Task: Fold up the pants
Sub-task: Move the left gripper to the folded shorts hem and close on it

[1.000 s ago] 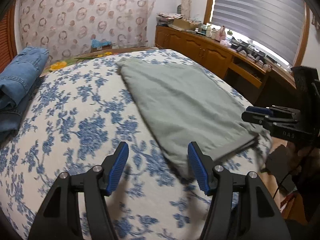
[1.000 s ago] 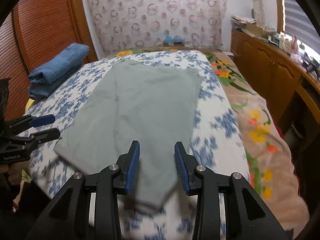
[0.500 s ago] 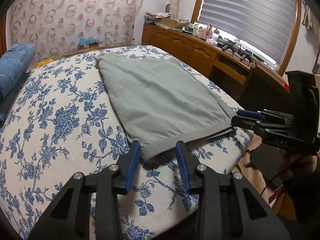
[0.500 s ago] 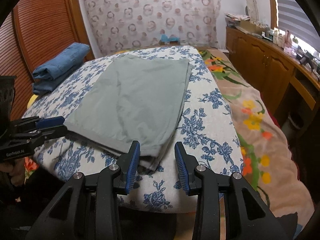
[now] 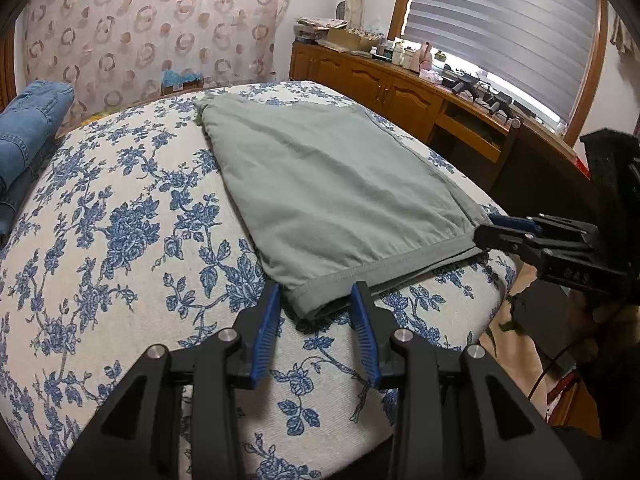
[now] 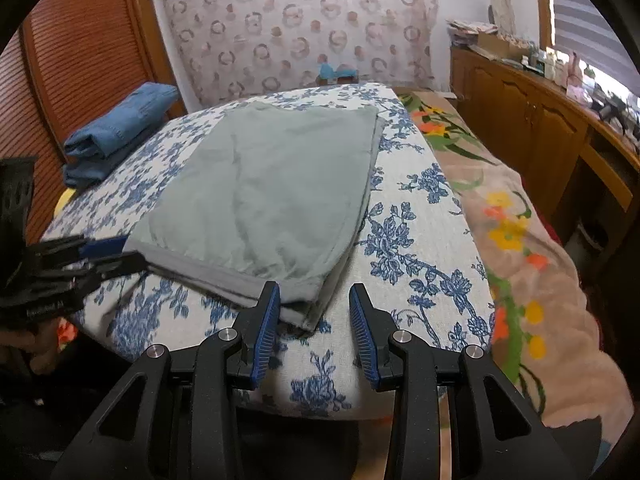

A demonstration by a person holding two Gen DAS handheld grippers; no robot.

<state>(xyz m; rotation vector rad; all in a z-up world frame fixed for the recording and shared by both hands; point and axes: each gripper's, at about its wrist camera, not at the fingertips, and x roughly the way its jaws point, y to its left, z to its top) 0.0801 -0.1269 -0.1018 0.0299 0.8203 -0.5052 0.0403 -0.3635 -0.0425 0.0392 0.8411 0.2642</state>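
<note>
Where pants point(image 5: 332, 196) lie, floral bedspread point(image 5: 120, 240), wooden cabinets point(image 5: 384, 84) (cluttered), blinds point(image 5: 512, 28)

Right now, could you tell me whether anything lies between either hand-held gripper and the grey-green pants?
Nothing visible does. The left hand-held gripper and right hand-held gripper each straddle a near corner of the grey-green pants, jaws open.

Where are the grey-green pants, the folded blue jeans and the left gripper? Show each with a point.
grey-green pants point(image 5: 328, 184): left wrist view, middle of the fabric.
folded blue jeans point(image 6: 120, 128): right wrist view, top of the stack.
left gripper point(image 5: 316, 300): left wrist view, between its fingertips.
</note>
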